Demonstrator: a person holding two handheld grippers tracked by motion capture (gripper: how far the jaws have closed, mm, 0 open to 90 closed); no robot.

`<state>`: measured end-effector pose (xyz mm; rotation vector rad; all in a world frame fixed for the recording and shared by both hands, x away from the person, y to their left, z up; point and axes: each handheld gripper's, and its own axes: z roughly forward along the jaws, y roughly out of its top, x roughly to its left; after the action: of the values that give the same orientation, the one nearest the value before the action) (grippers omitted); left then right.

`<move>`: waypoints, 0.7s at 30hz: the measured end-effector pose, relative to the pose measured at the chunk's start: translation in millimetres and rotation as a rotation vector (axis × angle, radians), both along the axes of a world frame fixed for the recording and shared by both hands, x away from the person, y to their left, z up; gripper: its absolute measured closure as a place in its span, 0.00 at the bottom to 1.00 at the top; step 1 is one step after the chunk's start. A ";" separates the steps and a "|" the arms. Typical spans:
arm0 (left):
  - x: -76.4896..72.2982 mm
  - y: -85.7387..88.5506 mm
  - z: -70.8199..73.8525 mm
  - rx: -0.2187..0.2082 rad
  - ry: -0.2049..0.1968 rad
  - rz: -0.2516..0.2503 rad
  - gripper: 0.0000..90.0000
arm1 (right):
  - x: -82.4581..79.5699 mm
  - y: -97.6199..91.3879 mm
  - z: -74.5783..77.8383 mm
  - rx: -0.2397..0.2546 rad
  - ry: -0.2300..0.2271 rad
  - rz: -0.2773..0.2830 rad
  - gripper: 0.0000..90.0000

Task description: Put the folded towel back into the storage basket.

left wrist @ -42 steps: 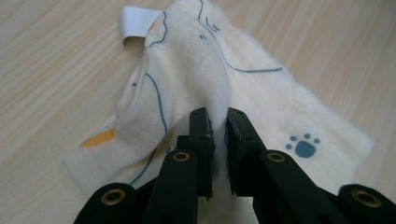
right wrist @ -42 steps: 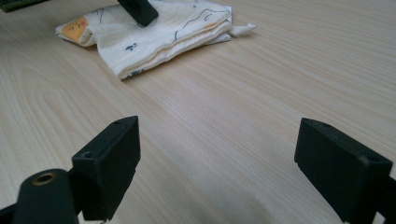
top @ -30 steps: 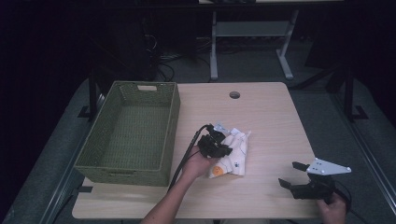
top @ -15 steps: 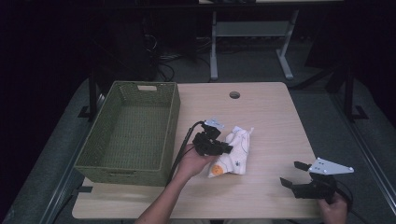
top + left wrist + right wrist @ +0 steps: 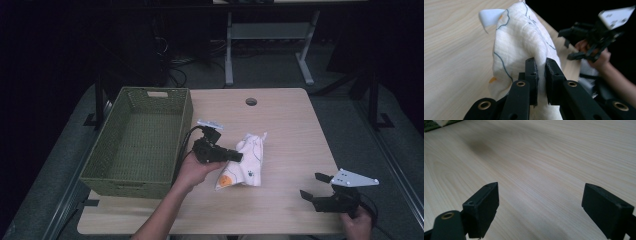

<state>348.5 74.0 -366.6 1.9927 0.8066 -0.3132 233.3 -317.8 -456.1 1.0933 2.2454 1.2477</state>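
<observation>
Left gripper view: cloth (image 5: 524, 37) pinched between fingers (image 5: 532, 72).

Cloth (image 5: 524, 42): thin white woven fabric, matt and crinkled, printed with blue lines and orange patches. Table (image 5: 280, 125) beneath it: pale wood-grain top, smooth with a low sheen. Basket (image 5: 135, 145) left of the cloth: green woven wicker, rough. Left gripper (image 5: 540, 71) pinching the cloth: matt black plastic with brass-coloured eyelets.

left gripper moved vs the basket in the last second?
Yes. In the high view the left gripper, shut on the white cloth, has shifted left toward the green basket, dragging the cloth along.
</observation>
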 end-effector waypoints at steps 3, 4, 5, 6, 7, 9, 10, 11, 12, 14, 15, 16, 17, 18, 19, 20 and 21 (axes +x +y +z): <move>1.6 4.8 3.0 -0.027 0.021 0.008 0.92 | 0.6 0.2 -0.4 -0.004 0.005 0.001 0.15; 2.7 9.6 5.5 -0.048 0.038 0.012 0.92 | 0.5 -0.1 -0.4 -0.005 0.002 0.001 0.15; 2.7 9.6 5.5 -0.048 0.038 0.012 0.92 | 0.5 -0.1 -0.4 -0.005 0.002 0.001 0.15; 3.1 12.3 6.8 -0.062 0.048 0.012 0.92 | 0.1 -0.3 -0.3 -0.002 0.003 -0.002 0.15; 3.1 14.4 7.7 -0.076 0.055 0.014 0.92 | -0.1 -0.8 0.0 0.000 0.003 -0.004 0.15; 3.0 17.9 9.2 -0.089 0.062 0.014 0.92 | 0.2 -1.7 0.2 -0.004 0.000 -0.005 0.15; 2.7 20.2 10.4 -0.094 0.064 0.013 0.92 | 0.1 -1.9 0.2 -0.002 0.000 -0.006 0.15; 2.9 21.9 11.2 -0.100 0.066 0.010 0.92 | 0.1 -2.1 0.1 0.002 0.000 -0.006 0.15; 2.8 24.5 13.0 -0.108 0.074 0.008 0.91 | 0.8 -2.1 -0.7 0.000 0.001 -0.006 0.15; 2.5 26.2 13.9 -0.118 0.079 0.008 0.91 | 1.5 -1.4 -1.3 -0.005 0.007 -0.004 0.15; 2.7 28.2 14.7 -0.122 0.083 0.005 0.91 | 1.5 -1.4 -1.3 -0.005 0.007 -0.004 0.15; 2.7 31.4 16.5 -0.136 0.093 0.009 0.92 | 1.2 -0.6 -1.2 -0.005 0.008 -0.005 0.15; 2.7 33.3 17.3 -0.138 0.090 0.008 0.91 | 1.2 -0.5 -1.1 -0.006 0.007 -0.006 0.15; 2.3 34.8 18.3 -0.134 0.088 0.015 0.91 | 1.1 -0.6 -0.9 -0.006 0.008 -0.005 0.15; 2.3 34.8 18.3 -0.134 0.088 0.015 0.91 | 1.1 -0.6 -0.9 -0.006 0.008 -0.005 0.15; 1.5 36.7 19.8 -0.117 0.089 0.022 0.91 | 1.3 -1.7 -0.8 -0.003 0.003 -0.007 0.15; 1.7 37.9 20.2 -0.117 0.090 0.020 0.92 | 0.9 -2.1 -0.7 0.003 0.007 -0.013 0.15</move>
<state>350.2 111.9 -346.4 1.8713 0.8451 -0.4312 234.2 -319.9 -456.8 1.1125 2.2387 1.2444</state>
